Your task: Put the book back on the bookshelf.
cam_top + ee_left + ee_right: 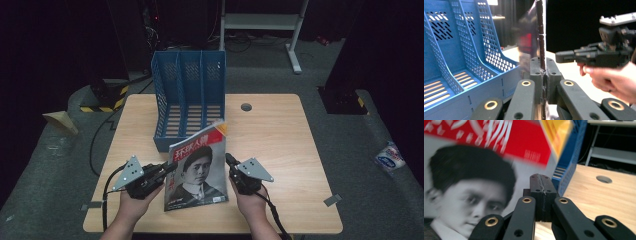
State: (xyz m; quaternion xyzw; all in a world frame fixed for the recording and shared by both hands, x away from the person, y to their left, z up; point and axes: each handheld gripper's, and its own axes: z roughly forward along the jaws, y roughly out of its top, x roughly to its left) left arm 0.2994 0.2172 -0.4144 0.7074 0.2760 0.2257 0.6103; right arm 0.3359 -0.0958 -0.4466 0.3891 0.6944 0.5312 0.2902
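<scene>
Dark curtains ring my wooden surface (280, 125). I have the magazine (196, 172) propped up at the near middle, its cover showing a red title band over a black-and-white portrait. My left gripper (170, 168) is clamped on its left edge. My right gripper (229, 159) sits closed just beside the right edge, gripping nothing. Behind stands a blue three-slot file rack (187, 95), slots bare.

A blue file rack (189, 97) stands open on the wooden table (280, 145), a round hole (246, 107) just beside it; a white frame (260, 22) stands behind on the floor.
</scene>
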